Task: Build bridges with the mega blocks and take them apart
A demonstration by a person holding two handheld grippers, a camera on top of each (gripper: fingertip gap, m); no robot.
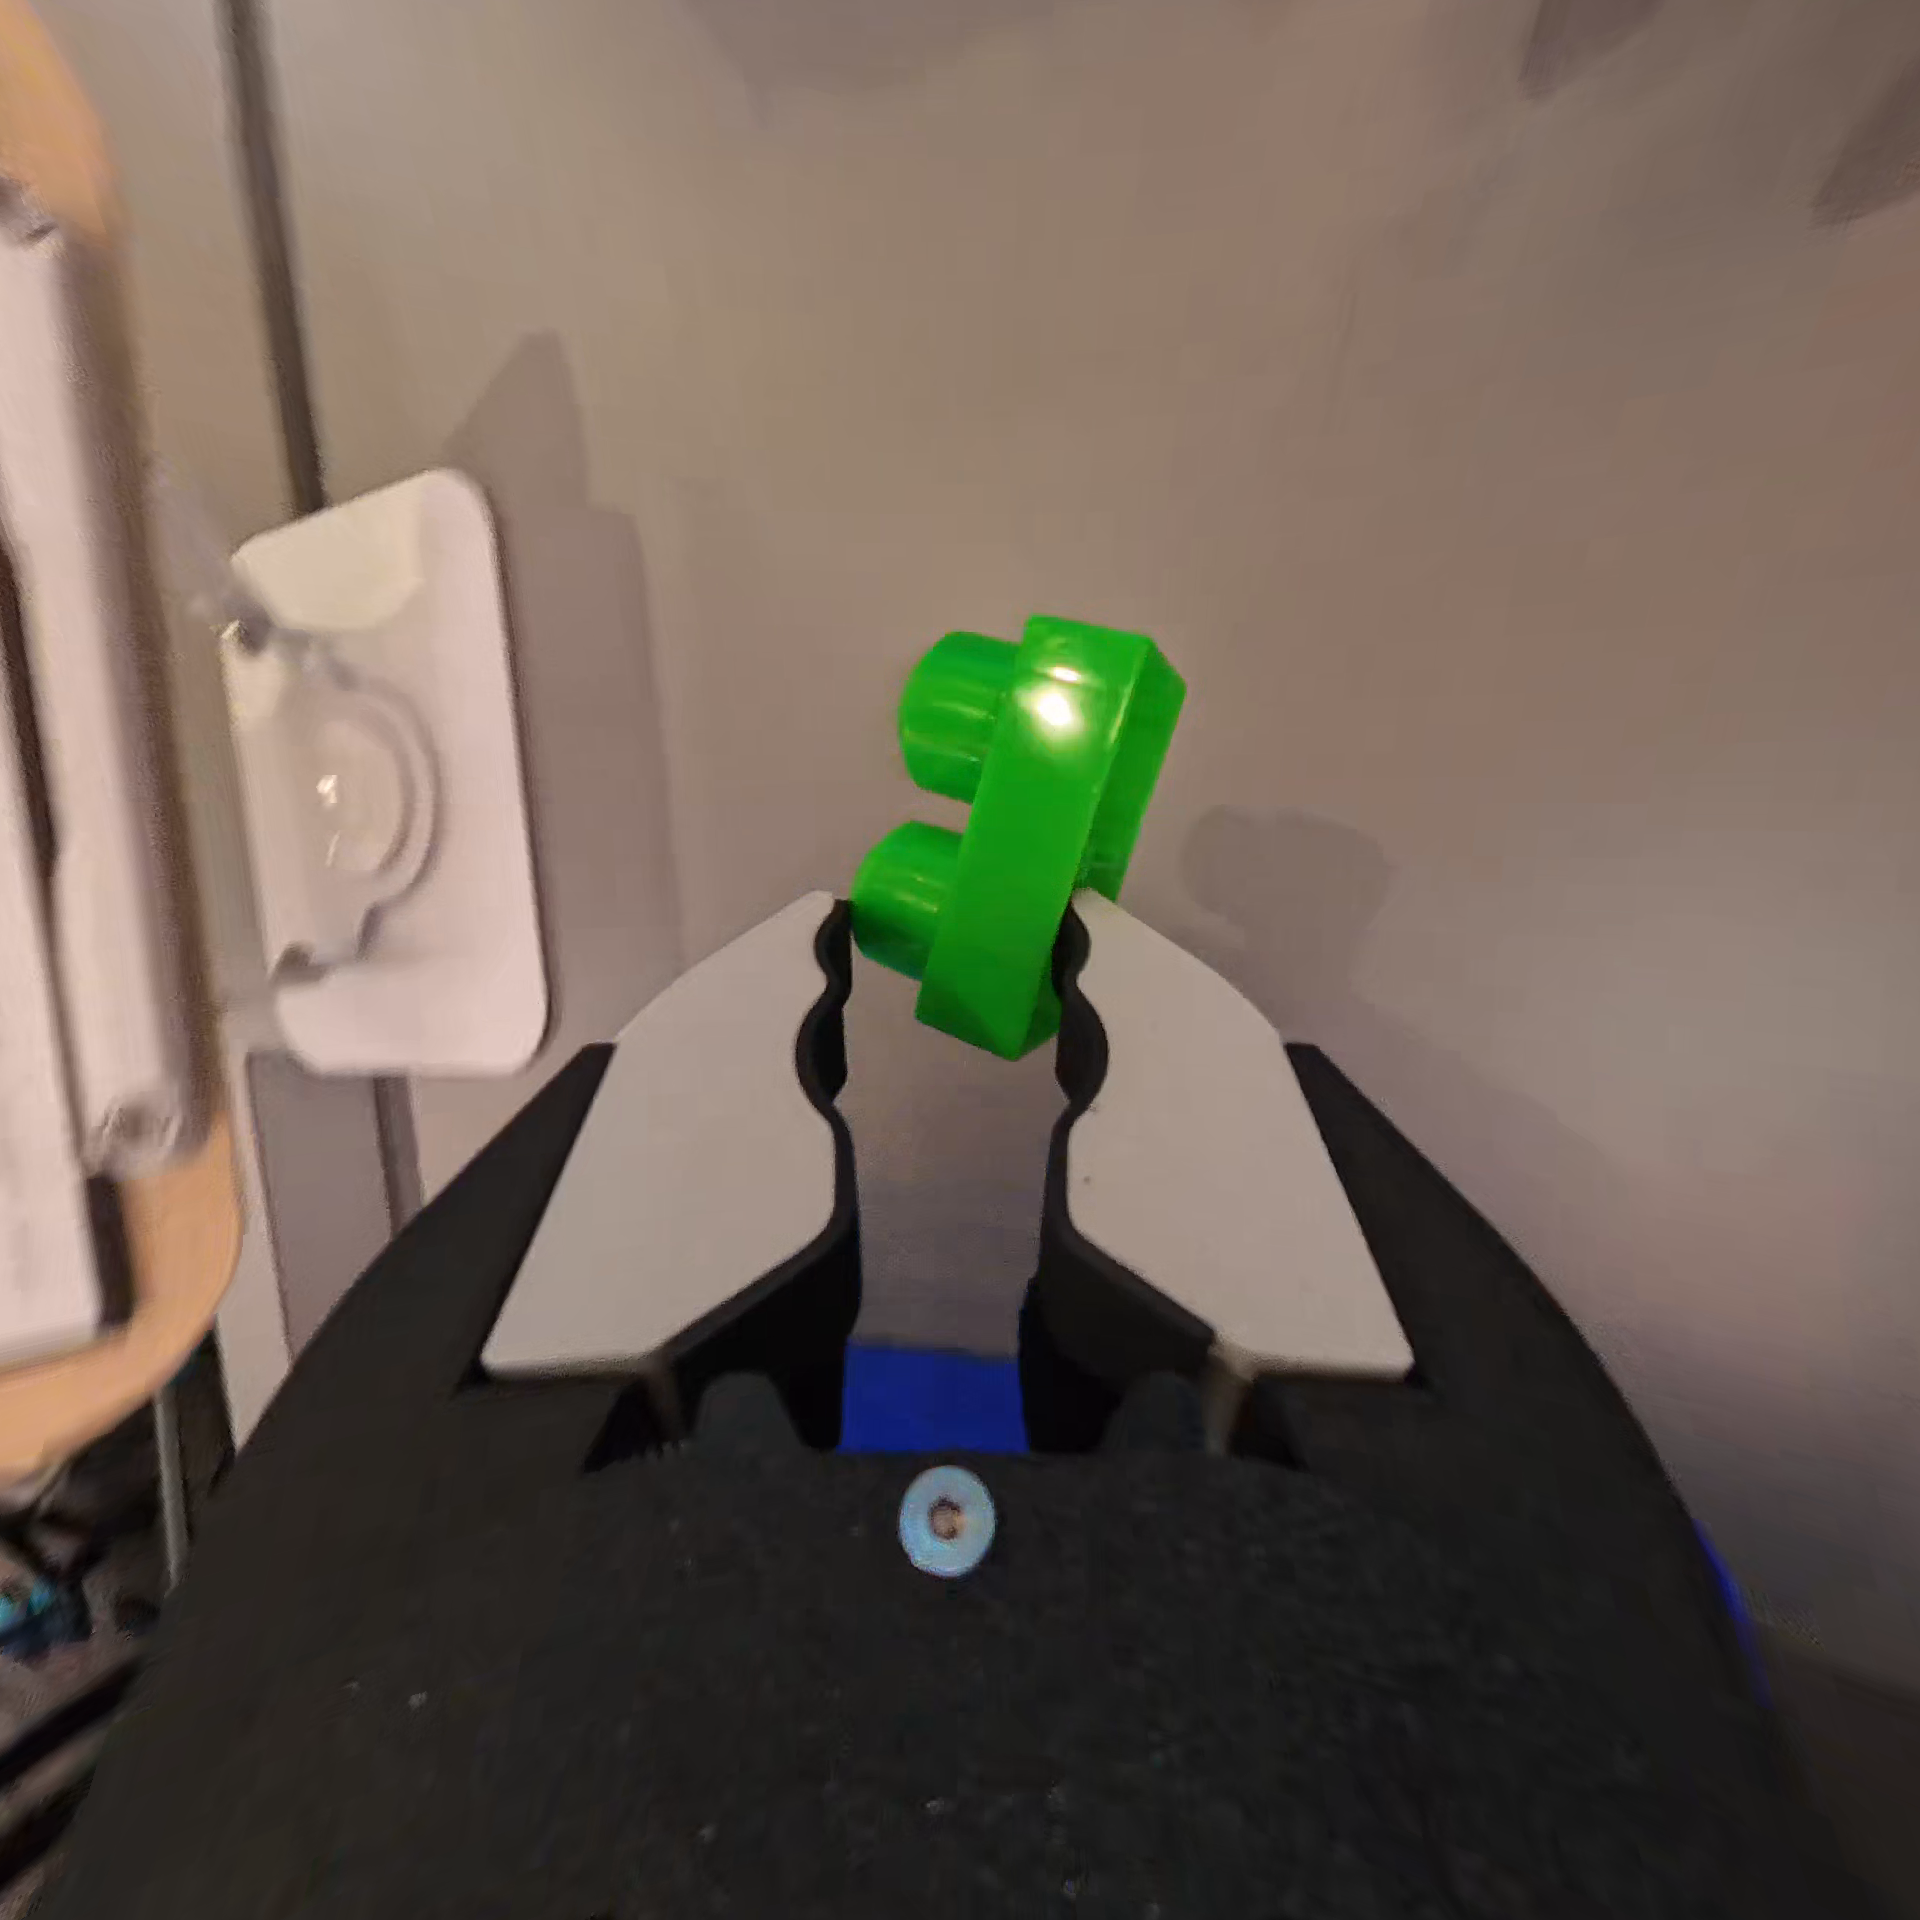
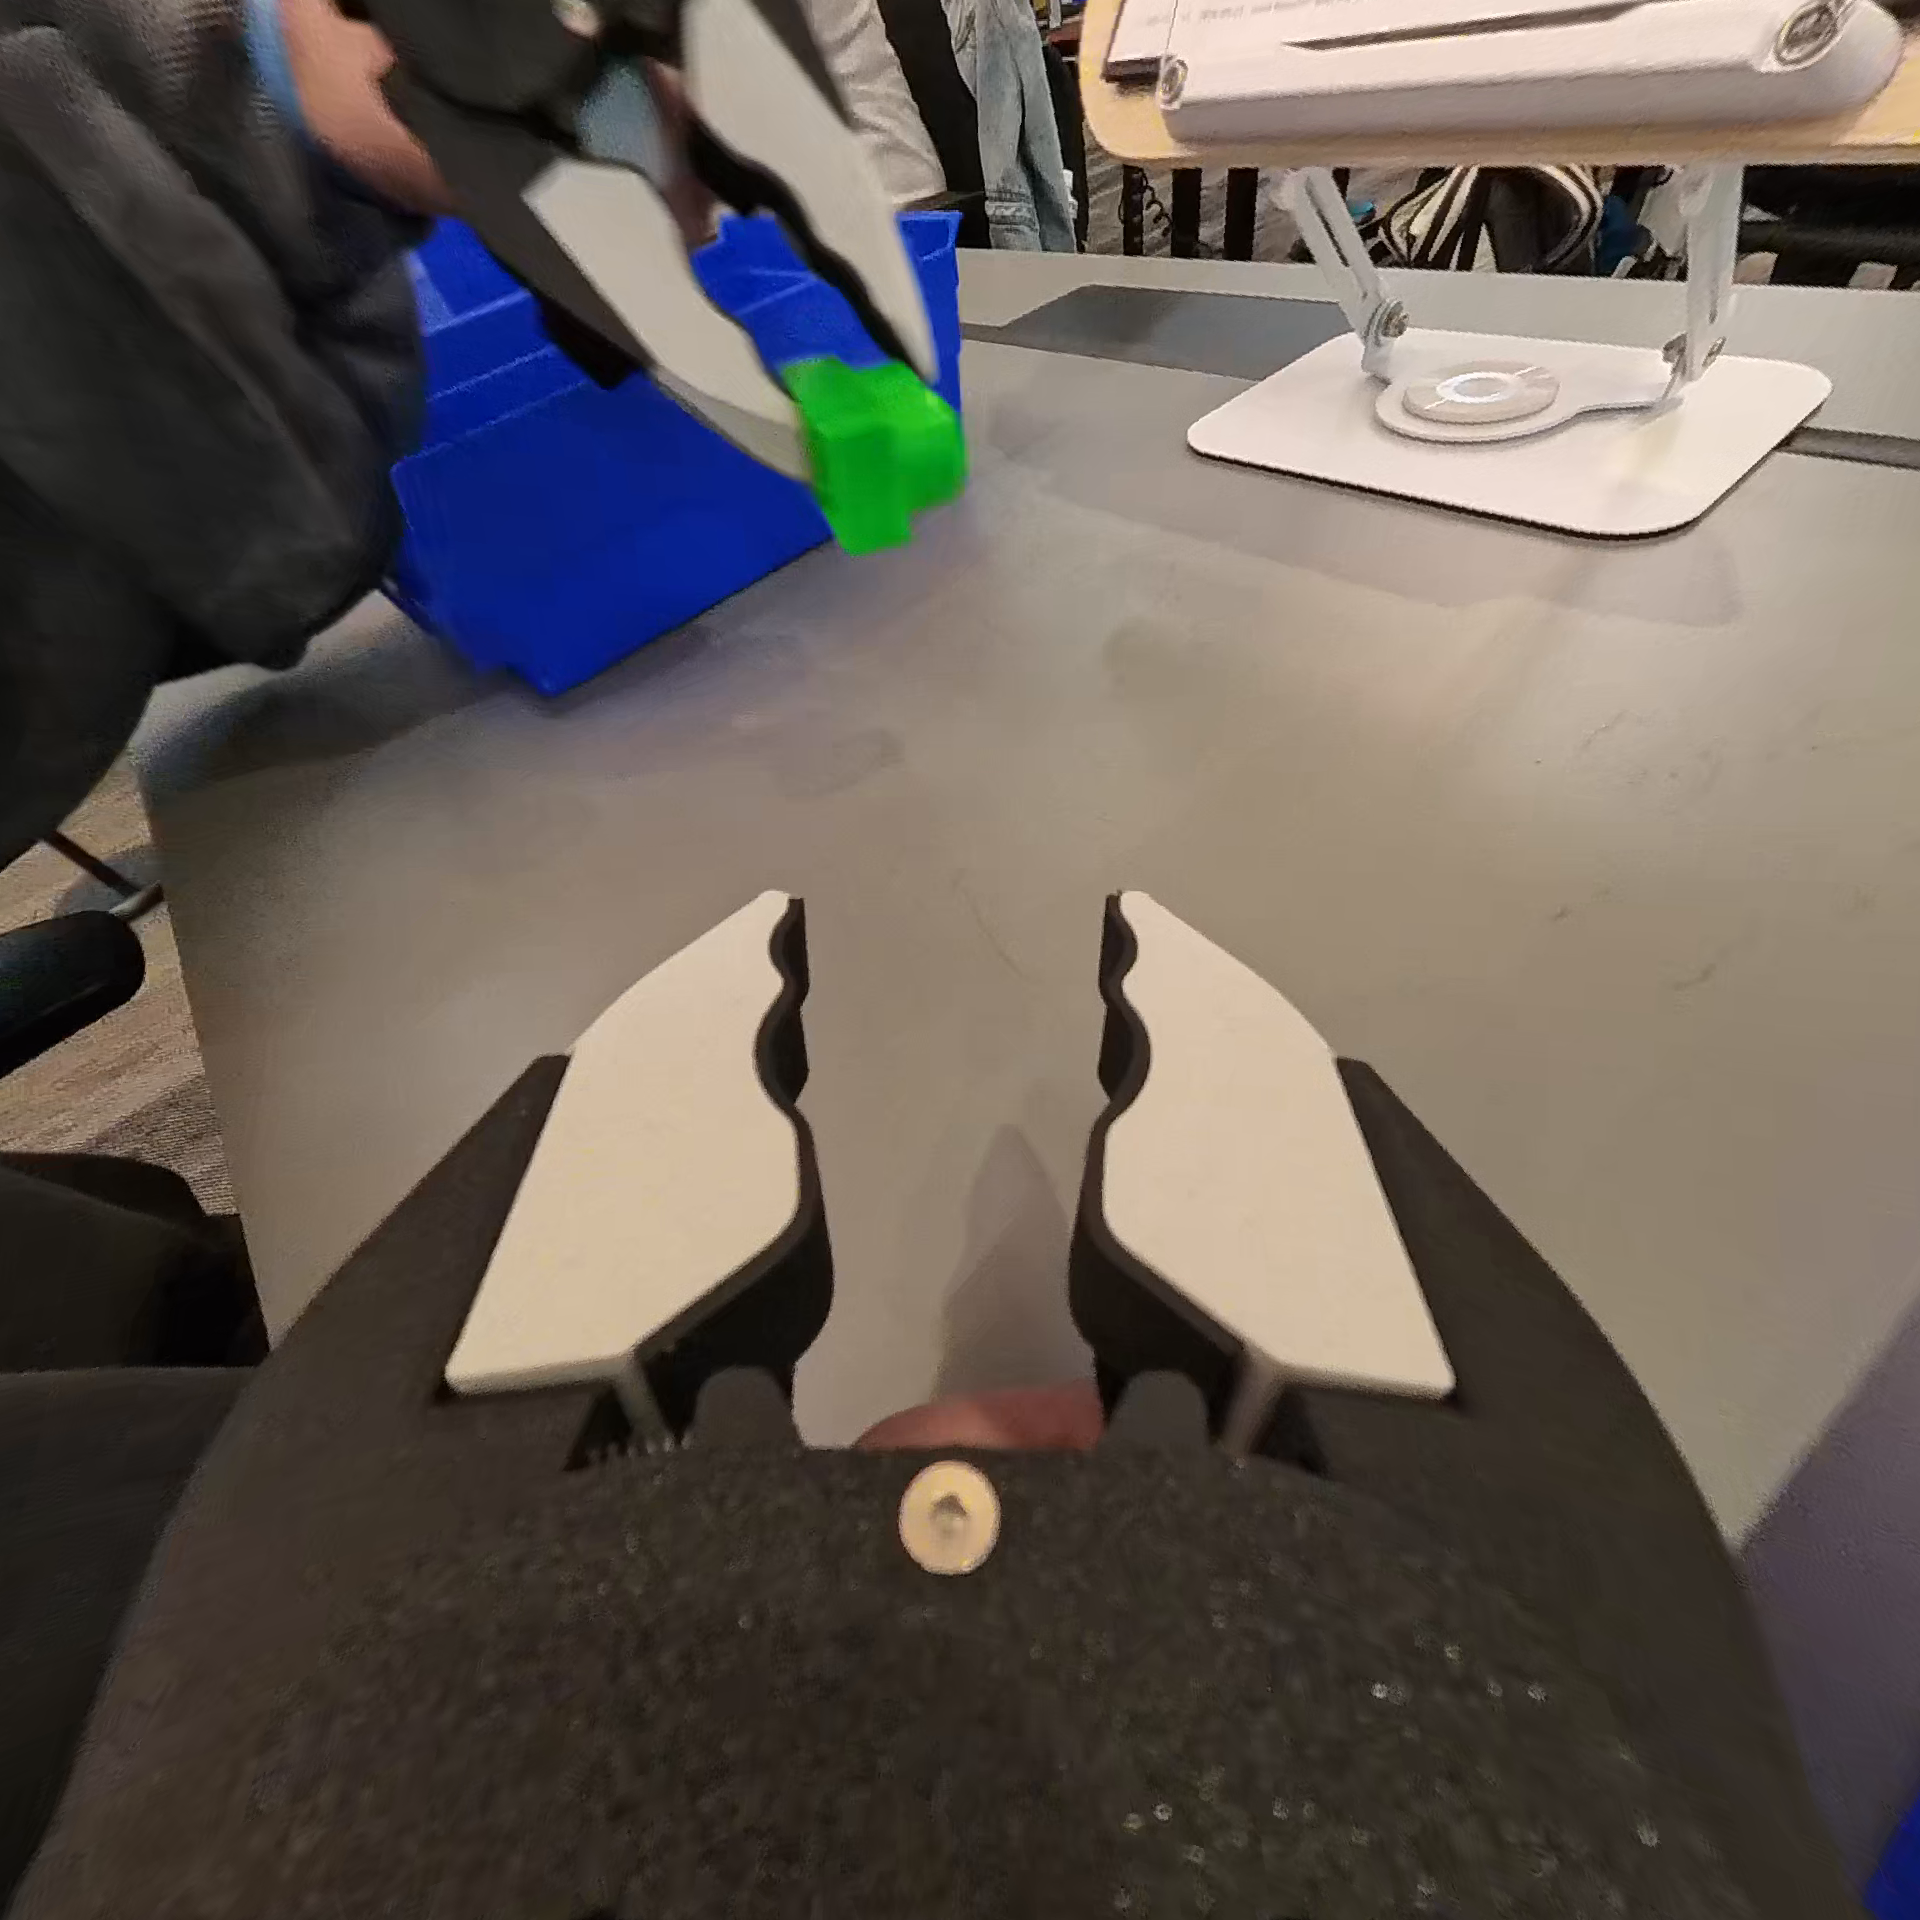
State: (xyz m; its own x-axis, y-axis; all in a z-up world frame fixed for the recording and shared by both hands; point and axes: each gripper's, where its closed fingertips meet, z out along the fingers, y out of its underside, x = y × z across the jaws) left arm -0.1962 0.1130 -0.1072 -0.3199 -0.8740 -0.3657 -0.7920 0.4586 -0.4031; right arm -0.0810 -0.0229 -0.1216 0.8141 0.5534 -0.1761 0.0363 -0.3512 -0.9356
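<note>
A green mega block [image 1: 1023, 831] with two studs pointing left is pinched between the tips of my left gripper [image 1: 961, 930], held above the grey table [image 1: 1351, 520]. In the right wrist view the same left gripper [image 2: 857, 416] hangs at the upper left with the green block [image 2: 883, 457] in its tips, just in front of a blue bin [image 2: 582, 499]. My right gripper [image 2: 954, 914] is open and empty, low over the table [image 2: 1247, 779] near its front edge.
A white stand [image 2: 1507, 426] with a flat base sits at the back right and carries a white device [image 2: 1507, 73]; its base shows in the left wrist view [image 1: 395, 769]. A person's dark sleeve [image 2: 156, 364] fills the left side. Chairs and clothing lie beyond the table. Spacing between my two grippers at the tips: around 20 centimetres.
</note>
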